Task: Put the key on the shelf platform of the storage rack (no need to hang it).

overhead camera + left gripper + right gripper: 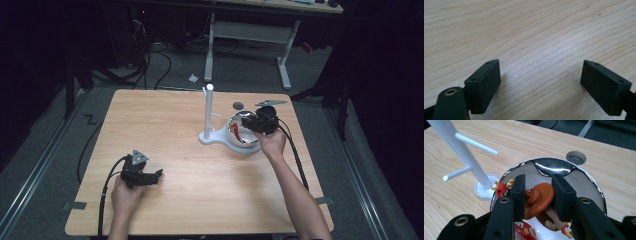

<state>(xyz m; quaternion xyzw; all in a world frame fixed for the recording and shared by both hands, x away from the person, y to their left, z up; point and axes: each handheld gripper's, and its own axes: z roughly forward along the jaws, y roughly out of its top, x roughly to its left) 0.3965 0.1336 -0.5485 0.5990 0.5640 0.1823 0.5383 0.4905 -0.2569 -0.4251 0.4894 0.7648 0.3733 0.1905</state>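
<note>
A small toy figure with a brown hat [539, 200] hangs over a shiny metal bowl [551, 161], and my right gripper [538, 179] is shut on the hat from both sides. Red and yellow parts of the toy [501, 187] show at the bowl's left rim. In the high view the right gripper [252, 125] points into the bowl [245, 149] at the table's right centre. My left gripper [157, 175] rests near the front left of the table. Its jaws stand open over bare wood [540, 65] with nothing between them.
A white peg stand [208, 115] with short side rods [461, 152] rises just left of the bowl, its base touching the rim. A round cable hole [576, 157] lies in the tabletop behind the bowl. Cables and desk legs are on the floor beyond.
</note>
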